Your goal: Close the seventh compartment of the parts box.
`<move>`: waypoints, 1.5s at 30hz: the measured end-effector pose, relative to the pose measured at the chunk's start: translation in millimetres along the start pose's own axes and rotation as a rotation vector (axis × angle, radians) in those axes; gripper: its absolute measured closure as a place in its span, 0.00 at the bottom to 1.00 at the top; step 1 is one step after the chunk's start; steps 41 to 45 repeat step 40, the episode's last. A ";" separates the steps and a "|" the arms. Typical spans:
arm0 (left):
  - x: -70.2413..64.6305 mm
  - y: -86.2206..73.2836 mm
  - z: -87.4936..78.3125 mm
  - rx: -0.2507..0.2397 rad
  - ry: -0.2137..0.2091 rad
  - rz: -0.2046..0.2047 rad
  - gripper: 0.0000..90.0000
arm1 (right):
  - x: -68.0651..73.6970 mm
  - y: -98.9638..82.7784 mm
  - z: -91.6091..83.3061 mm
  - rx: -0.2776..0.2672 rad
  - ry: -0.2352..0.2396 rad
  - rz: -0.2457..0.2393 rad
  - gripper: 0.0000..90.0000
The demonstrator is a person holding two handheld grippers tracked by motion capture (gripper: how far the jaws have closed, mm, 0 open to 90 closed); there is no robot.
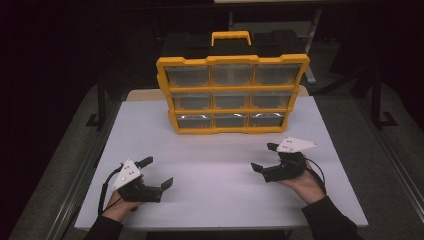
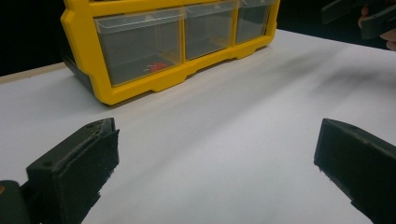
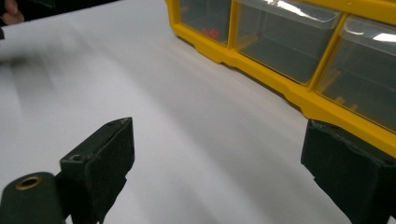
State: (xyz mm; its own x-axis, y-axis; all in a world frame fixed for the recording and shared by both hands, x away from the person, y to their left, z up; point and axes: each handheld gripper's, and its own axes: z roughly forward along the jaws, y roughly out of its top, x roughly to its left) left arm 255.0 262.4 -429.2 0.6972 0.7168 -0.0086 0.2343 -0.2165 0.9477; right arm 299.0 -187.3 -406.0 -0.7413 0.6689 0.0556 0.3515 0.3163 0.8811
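Observation:
A yellow and black organiser case [image 1: 231, 92] with clear drawers and a yellow handle stands upright at the far middle of the white table [image 1: 215, 165]. Small red parts lie in its bottom left drawer [image 2: 140, 49]. That same yellow case [image 3: 299, 56] rises close ahead in the right gripper view. My left gripper [image 1: 156, 172] rests near the front left of the table, open, with nothing between its jaws. My right gripper [image 1: 264, 157] rests at the front right, open and empty too. Both stand well short of the case.
The table's front edge [image 1: 210, 226] lies just behind my hands. Dark floor and metal frame legs [image 1: 100, 100] surround the table. A wooden board edge [image 1: 142, 94] shows behind the case at the left.

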 end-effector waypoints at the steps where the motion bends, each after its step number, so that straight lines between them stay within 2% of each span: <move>1: 0.0 -0.1 0.0 -0.004 0.000 -0.003 0.00 | -0.1 -2.4 -2.1 -0.004 -0.003 0.002 0.10; 19: 0.0 -1.0 1.1 -0.006 0.002 -0.008 0.00 | -3.5 -38.4 -40.3 -0.040 -0.062 0.048 0.09; 22: 0.3 -1.5 0.9 -0.001 0.003 -0.004 0.00 | -4.9 -42.8 -44.9 -0.052 -0.082 0.043 0.09; 26: 0.5 -1.6 0.3 -0.001 0.004 -0.006 0.00 | -6.2 -46.5 -48.9 -0.062 -0.086 0.053 0.09; 33: -1.2 -2.6 2.3 0.013 -0.003 -0.006 0.00 | -7.5 -55.5 -54.4 -0.045 -0.103 0.053 0.08; 37: -0.4 -3.5 2.9 0.038 -0.014 -0.007 0.00 | -8.1 -56.6 -55.5 -0.046 -0.107 0.049 0.08; 39: -0.3 -6.5 8.3 0.126 -0.017 -0.011 0.00 | -8.0 -56.6 -54.9 -0.045 -0.106 0.050 0.07; 45: -0.3 -6.5 8.3 0.126 -0.017 -0.011 0.00 | -8.1 -56.8 -54.0 -0.042 -0.102 0.053 0.07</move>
